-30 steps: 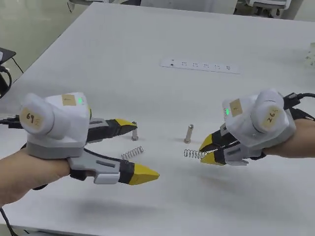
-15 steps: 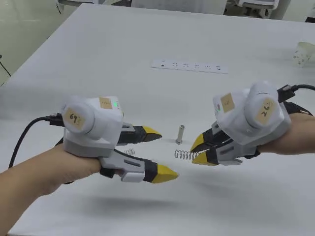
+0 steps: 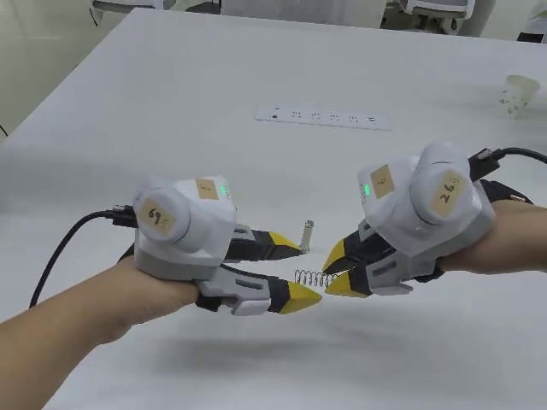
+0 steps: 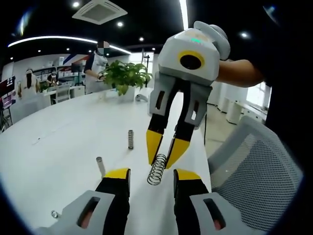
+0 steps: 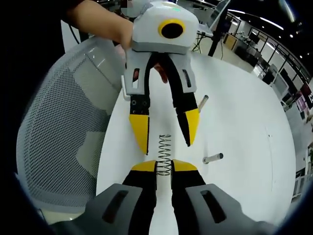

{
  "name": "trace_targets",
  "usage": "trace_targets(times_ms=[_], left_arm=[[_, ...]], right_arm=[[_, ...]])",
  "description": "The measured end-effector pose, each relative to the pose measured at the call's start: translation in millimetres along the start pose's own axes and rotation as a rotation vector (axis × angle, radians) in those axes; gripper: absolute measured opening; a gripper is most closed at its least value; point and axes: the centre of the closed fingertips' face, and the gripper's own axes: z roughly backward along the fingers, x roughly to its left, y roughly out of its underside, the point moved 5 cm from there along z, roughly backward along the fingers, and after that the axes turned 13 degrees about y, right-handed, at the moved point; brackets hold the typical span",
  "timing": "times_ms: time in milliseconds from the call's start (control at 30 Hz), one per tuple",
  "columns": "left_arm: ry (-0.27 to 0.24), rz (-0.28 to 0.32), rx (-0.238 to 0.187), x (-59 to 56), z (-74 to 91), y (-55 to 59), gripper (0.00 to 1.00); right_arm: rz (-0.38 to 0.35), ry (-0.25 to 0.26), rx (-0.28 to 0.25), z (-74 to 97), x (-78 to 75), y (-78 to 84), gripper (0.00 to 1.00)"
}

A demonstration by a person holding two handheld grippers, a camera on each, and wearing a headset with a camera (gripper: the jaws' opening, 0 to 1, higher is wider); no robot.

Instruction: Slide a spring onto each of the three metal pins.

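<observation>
A small steel spring (image 3: 309, 278) hangs level above the table, and my right gripper (image 3: 335, 272) is shut on one end of it. My left gripper (image 3: 301, 272) faces it with its jaws open around the spring's free end. In the right gripper view the spring (image 5: 165, 147) runs from my right gripper (image 5: 164, 167) up between the left gripper's yellow fingertips (image 5: 139, 134). The left gripper view has the spring (image 4: 156, 171) just ahead of my left gripper (image 4: 152, 176). One metal pin (image 3: 308, 232) stands behind the tips. Two pins (image 5: 202, 103) (image 5: 213, 158) show on the table.
A white power strip (image 3: 323, 118) lies farther back on the white table (image 3: 171, 102), and a paper cup (image 3: 517, 92) stands at the far right. A mesh chair (image 5: 68, 122) is beside the table's edge. People stand in the far background.
My left gripper has moved right, toward the right gripper, and the spring's free end now lies between its open jaws. The right gripper keeps its hold on the spring.
</observation>
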Motion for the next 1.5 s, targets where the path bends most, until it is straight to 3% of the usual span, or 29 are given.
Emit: trace_targets(times_ms=[133, 433, 900, 1100, 1200, 1500], left_arm=[[-0.007, 0.001, 0.007, 0.6, -1.8, 1.4, 0.29], [0.032, -0.002, 0.004, -5.0, -5.0, 1.6, 0.05], [0.058, -0.041, 0.007, -11.7, -4.3, 1.0, 0.03], [0.066, -0.037, 0.007, -13.6, -4.1, 0.8, 0.02], [0.068, -0.033, 0.008, -13.7, -3.2, 0.8, 0.02], [0.073, -0.022, 0.005, -14.7, -2.7, -0.1, 0.02]], right_arm=[[0.001, 0.001, -0.002, 0.6, -0.4, -0.6, 0.08], [-0.003, 0.004, -0.014, 3.4, 1.0, -2.5, 0.08], [0.012, -0.005, -0.047, 4.9, 6.7, -3.0, 0.08], [0.031, 0.010, -0.038, 5.7, 8.7, 6.7, 0.10], [-0.010, 0.021, -0.047, 6.6, 8.6, 11.7, 0.12], [-0.024, 0.030, -0.087, 9.0, 8.7, 9.5, 0.08]])
